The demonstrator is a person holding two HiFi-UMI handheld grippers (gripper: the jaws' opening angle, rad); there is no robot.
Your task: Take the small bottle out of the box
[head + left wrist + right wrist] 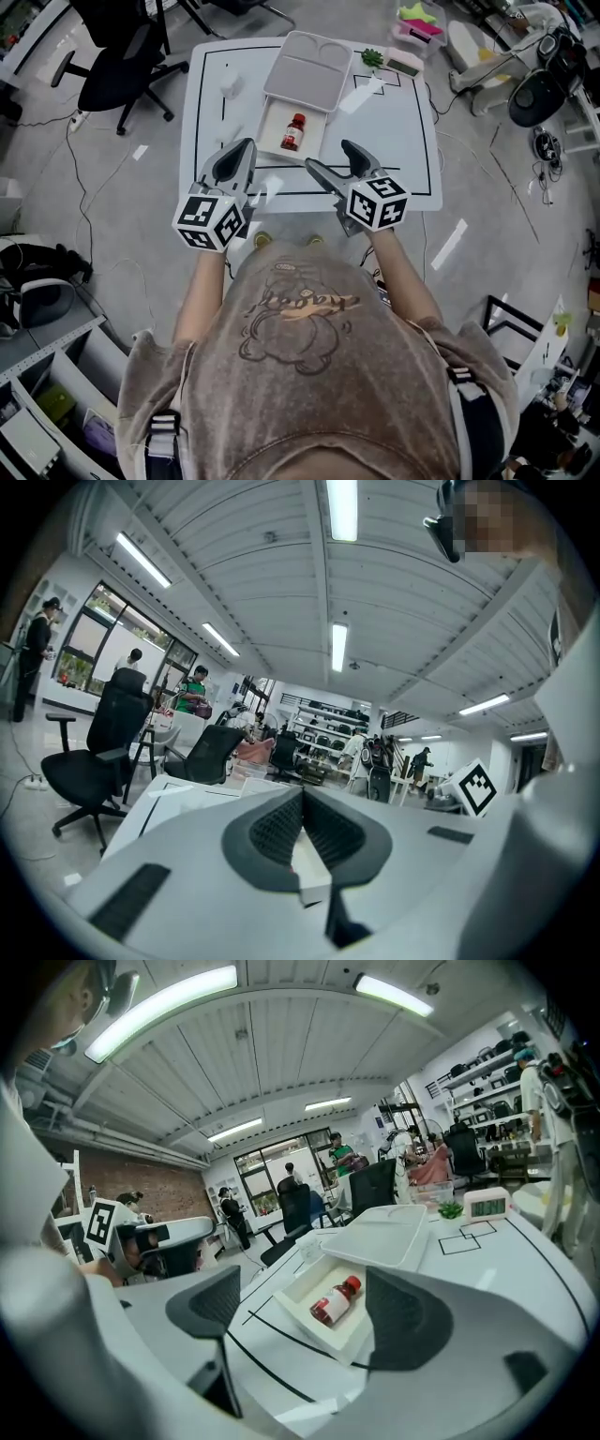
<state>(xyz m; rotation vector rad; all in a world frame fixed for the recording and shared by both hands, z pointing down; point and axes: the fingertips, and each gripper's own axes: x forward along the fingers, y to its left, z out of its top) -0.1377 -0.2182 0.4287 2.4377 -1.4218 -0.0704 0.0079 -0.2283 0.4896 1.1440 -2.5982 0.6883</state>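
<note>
A small red bottle (292, 132) with a red cap and white label lies on its side in the open white box (272, 120) on the white table (394, 141). The box's lid (305, 70) is folded back behind it. My right gripper (328, 155) hovers just in front of the box, to its right, jaws wide apart and empty. In the right gripper view the bottle (334, 1302) lies ahead in the box (286, 1299), beyond the spread right gripper (305, 1312). My left gripper (246, 148) is shut and empty, near the box's front left corner; its pads (281, 822) meet.
A small digital clock (405, 62) and a green plant (372, 57) stand at the table's far right. A small white object (230, 86) sits at the far left. Black lines mark the tabletop. A black office chair (122, 75) stands beyond the table's left edge.
</note>
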